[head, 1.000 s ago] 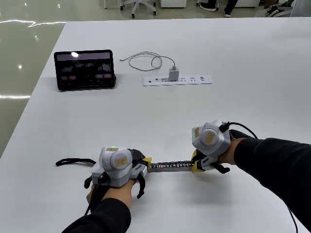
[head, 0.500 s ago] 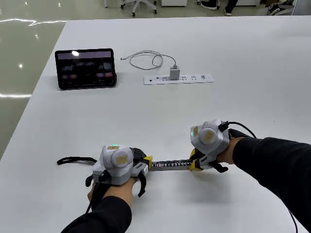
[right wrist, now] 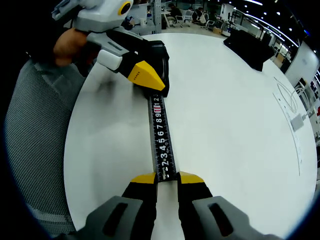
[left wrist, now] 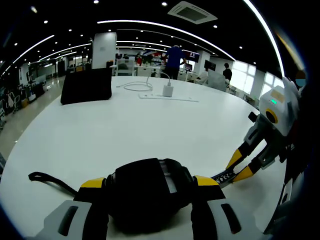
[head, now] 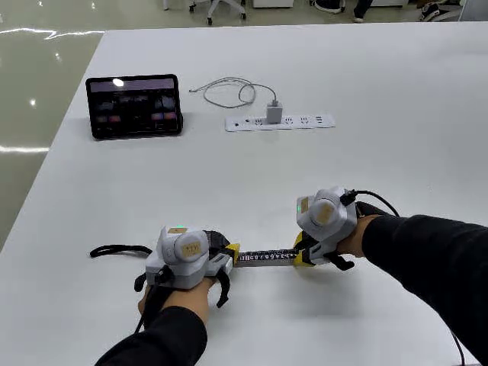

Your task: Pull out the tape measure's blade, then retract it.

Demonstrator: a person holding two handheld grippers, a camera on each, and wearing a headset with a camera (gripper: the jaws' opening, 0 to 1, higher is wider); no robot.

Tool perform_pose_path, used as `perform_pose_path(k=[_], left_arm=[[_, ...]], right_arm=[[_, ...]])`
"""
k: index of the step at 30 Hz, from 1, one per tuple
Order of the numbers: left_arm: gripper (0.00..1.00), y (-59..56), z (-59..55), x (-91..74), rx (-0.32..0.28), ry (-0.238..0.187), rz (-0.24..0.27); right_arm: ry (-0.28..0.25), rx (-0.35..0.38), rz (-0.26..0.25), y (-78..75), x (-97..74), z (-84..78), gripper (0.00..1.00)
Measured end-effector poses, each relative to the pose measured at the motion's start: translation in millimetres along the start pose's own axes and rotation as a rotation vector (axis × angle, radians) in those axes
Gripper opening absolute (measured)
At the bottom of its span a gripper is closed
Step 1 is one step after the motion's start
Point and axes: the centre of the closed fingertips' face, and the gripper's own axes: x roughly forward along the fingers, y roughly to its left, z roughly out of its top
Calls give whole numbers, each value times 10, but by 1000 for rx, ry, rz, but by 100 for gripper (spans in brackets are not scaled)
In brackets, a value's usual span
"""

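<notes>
Close to you on the white surface (head: 320,160), your left hand-held gripper (left wrist: 150,182) is clamped around the body of the tape measure (left wrist: 150,197). Your right hand-held gripper (right wrist: 161,179) is pinched together on the tip of the blade (right wrist: 161,135), with a short length drawn out between them. Expect thin, springy, slick steel that will likely snap back if released, so hold it at the hook end. You have open room to your right; the tablet (head: 134,106) and power strip (head: 280,122) sit well apart.
</notes>
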Motion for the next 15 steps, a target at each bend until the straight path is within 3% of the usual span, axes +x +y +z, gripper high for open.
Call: perform_pose_path(k=[15], left_arm=[[63, 2, -4, 3, -2, 0, -1]], right_arm=[[-20, 16, -1, 4, 33, 61, 11]])
